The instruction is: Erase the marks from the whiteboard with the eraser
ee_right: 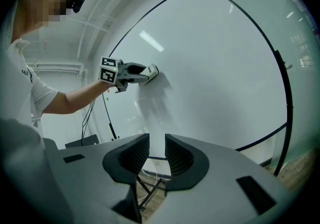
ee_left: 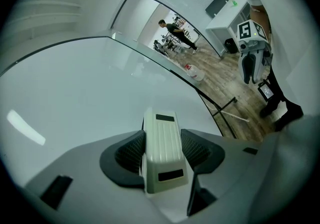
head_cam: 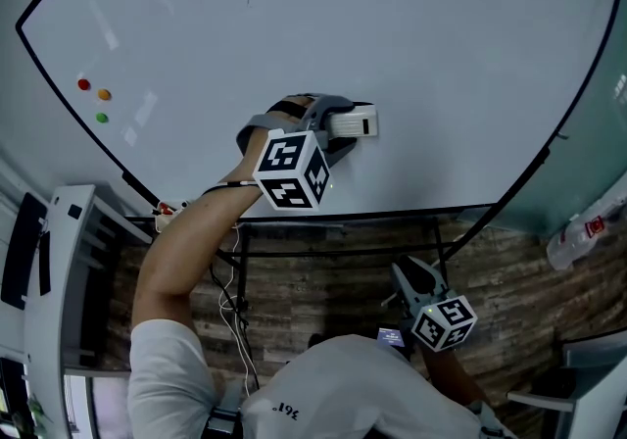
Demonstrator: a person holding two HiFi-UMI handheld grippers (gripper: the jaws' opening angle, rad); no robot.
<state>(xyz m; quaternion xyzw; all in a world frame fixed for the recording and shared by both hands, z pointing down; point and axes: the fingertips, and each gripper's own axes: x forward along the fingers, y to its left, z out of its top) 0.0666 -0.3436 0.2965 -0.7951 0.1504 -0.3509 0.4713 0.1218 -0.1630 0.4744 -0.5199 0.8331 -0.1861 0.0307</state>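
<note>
One eraser [head_cam: 351, 122], a cream ribbed block, sat clamped by its long sides in the left gripper [head_cam: 333, 128]. The jaws were closed only as far as the eraser's width allowed. Its far face was pressed flat against the whiteboard [head_cam: 411, 25], low on the board and roughly midway along its bottom edge. That grip across the flanks left the wiping face free, and I judged the outstretched arm was there to keep pressure on the board during a stroke.

Around the eraser the whiteboard looked almost entirely clean. Only a tiny dark speck [head_cam: 246, 1] showed near the board's top edge, too small to say whether it was ink. By that reading the job looked nearly done, with that speck the likeliest spot left to reach.

Three small magnets, red [head_cam: 83, 84], orange [head_cam: 104, 94] and green [head_cam: 102, 118], sat near the whiteboard's left edge, well apart from the eraser and out of its way.

Below the whiteboard's bottom edge, the right gripper [head_cam: 416, 280] hung near the person's body and away from the board. Its jaws stood a narrow gap apart with nothing between them, seemingly parked since one gripper sufficed for wiping. A plastic bottle [head_cam: 578, 236] lay on the wooden floor [head_cam: 323, 290] off the board's lower right corner.
</note>
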